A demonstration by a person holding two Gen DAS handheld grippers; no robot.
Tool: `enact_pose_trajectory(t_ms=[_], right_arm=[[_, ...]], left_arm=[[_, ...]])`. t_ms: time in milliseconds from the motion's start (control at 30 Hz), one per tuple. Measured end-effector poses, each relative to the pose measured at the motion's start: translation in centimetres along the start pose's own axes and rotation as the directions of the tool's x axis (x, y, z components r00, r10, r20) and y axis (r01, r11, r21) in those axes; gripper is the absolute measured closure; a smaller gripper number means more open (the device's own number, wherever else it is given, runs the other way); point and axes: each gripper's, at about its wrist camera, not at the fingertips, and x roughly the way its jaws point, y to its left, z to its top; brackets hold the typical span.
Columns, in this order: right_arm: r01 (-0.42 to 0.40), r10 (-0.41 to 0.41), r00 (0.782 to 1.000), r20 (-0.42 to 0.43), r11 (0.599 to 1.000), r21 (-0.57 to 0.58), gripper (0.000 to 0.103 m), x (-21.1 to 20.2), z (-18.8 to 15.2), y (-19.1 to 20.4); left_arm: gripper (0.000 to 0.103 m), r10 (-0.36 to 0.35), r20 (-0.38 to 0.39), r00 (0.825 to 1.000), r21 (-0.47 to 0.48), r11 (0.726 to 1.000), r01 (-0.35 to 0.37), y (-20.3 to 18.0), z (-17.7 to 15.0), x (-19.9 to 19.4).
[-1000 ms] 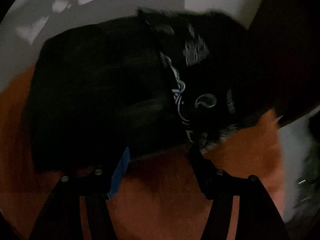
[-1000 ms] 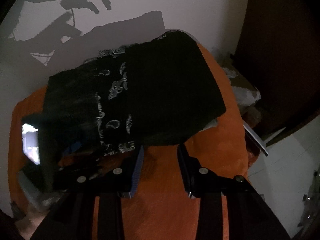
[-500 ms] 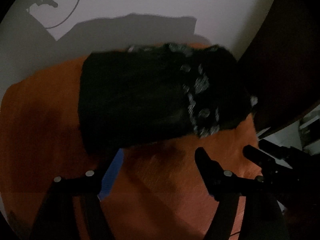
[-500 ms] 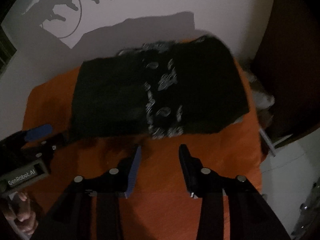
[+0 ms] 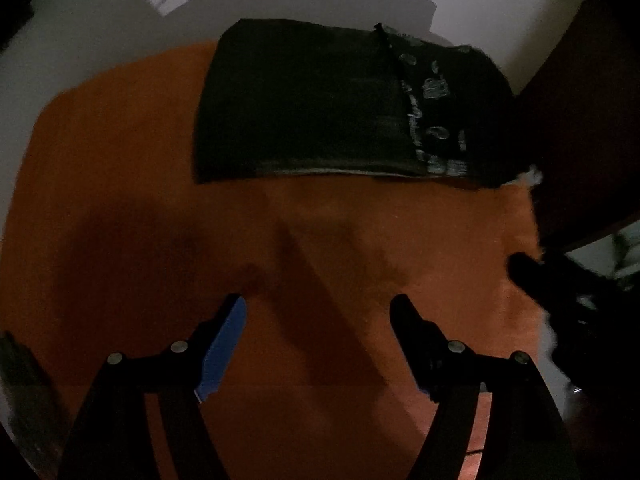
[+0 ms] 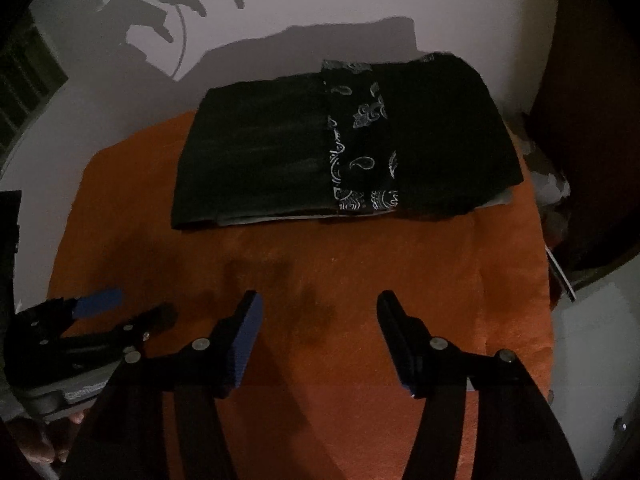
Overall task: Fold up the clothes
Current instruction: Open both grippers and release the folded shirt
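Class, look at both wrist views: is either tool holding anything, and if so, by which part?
Nothing is held. The left tool is open and empty; the right tool is opening, empty too. The folded black garment lies apart on the orange cloth.

Black garment [image 6: 280, 160] with white paisley band, folded flat, far side of orange surface.

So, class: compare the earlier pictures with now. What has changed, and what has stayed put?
Both claws, left and right, have drawn back from the folded black garment; the right's jaws are opening, nothing between them. The garment stays folded on the orange cloth.
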Motion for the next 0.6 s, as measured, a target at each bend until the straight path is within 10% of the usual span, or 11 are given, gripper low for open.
enact_pose_trajectory(t_ms=[600], right_arm=[[0.127, -0.127, 0.984, 0.127, 0.992, 0.006, 0.035, -10.5, -3.9, 11.6]], left_arm=[[0.028, -0.105, 0.083, 0.991, 0.056, 0.993, 0.1, 10.7, -3.9, -9.9]])
